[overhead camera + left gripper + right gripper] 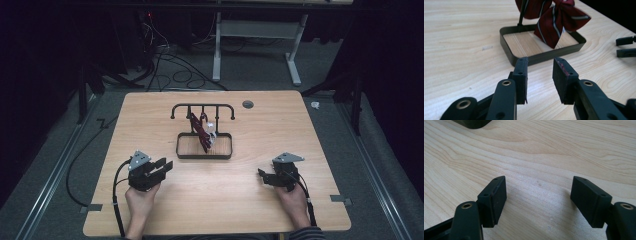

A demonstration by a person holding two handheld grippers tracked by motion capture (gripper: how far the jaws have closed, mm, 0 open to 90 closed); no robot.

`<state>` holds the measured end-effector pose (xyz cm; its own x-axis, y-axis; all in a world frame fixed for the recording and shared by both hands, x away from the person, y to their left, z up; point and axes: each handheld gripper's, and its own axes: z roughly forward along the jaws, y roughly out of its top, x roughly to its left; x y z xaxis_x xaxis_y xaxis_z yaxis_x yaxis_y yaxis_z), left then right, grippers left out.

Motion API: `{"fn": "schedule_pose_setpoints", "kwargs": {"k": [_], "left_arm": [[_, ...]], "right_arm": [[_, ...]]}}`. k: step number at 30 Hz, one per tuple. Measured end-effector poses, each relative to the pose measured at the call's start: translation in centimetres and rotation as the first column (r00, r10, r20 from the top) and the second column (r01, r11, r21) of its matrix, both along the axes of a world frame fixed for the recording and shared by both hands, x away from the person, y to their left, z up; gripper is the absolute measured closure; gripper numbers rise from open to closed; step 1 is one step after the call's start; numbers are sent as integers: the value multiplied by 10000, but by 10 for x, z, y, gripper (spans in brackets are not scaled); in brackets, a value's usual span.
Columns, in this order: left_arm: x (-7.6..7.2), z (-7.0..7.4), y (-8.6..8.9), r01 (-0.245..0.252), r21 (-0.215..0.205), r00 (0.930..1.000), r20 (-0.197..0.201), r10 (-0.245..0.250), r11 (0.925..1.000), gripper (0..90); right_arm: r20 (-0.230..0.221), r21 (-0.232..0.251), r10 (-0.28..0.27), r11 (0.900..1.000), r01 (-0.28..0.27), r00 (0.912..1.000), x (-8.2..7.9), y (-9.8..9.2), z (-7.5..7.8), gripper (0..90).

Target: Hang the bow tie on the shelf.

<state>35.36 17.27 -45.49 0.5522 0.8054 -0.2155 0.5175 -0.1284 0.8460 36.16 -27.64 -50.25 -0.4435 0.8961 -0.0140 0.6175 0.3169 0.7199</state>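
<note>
Pale wooden table (pixel 150 115) under dim light, dark cabled floor behind. Dark red striped fabric bow (pixel 559 22) hanging on black metal rack with low tray (pixel 541 57), mid-table. Left gripper (pixel 540 78) part open, empty, aimed at bow; right gripper (pixel 539 200) wide open, empty, resting near front edge. Approach stage, probably; next, forward reach over tray rim. Ample bare table both sides.
</note>
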Motion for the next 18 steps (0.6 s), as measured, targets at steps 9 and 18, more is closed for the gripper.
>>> {"fn": "schedule_pose_setpoints", "kwargs": {"k": [9, 18], "left_arm": [[-5, -20, 0, -122, -115, 9990, -434, 117, 9999, 653], [-8, -28, 1, -191, -110, 9981, -596, 184, 9998, 654]], "right_arm": [[2, -3, 0, 10000, 0, 10000, 0, 0, 0, 302], [6, -4, 3, 10000, -3, 10000, 0, 0, 0, 302]]}}
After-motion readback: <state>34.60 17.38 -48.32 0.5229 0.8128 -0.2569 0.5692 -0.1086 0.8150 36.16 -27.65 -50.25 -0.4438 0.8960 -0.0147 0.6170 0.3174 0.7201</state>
